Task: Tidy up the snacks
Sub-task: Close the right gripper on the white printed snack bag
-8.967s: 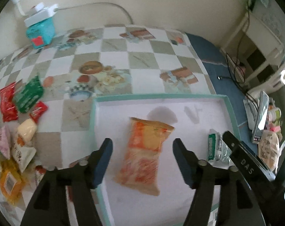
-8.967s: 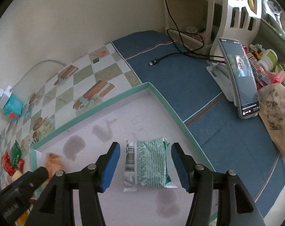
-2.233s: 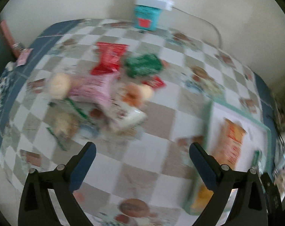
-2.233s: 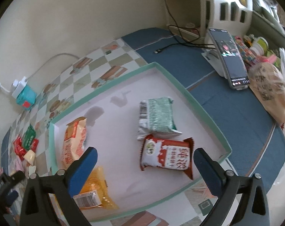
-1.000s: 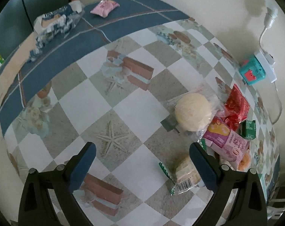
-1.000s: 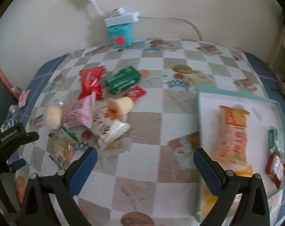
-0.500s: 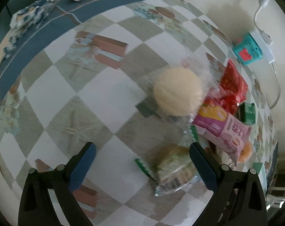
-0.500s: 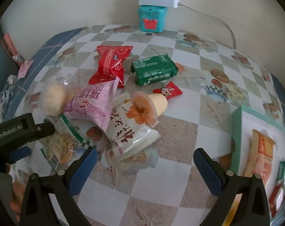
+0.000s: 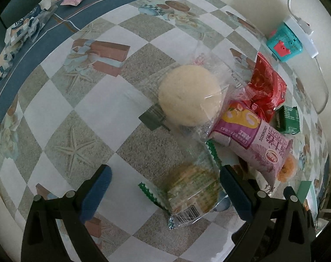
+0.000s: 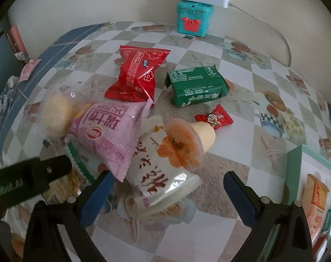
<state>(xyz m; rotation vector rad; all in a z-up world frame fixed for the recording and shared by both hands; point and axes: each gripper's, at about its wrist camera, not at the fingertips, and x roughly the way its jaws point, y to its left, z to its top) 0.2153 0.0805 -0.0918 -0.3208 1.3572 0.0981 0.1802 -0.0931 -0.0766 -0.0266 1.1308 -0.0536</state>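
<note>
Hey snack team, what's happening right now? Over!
Left gripper open, straddling the clear cracker pack. Right gripper open over the white pouch. Pink bag overlaps that pouch. Over.

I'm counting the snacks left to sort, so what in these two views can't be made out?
- Round cracker pack: in the right wrist view it is mostly hidden behind the left gripper's body.
- Tray: cut off by the right wrist frame edge, so the packets inside it can't be counted.
- Jelly cup: nearly hidden behind the pink packet in the left wrist view.
- White pouch: its far end lies under the cup and pink packet.
</note>
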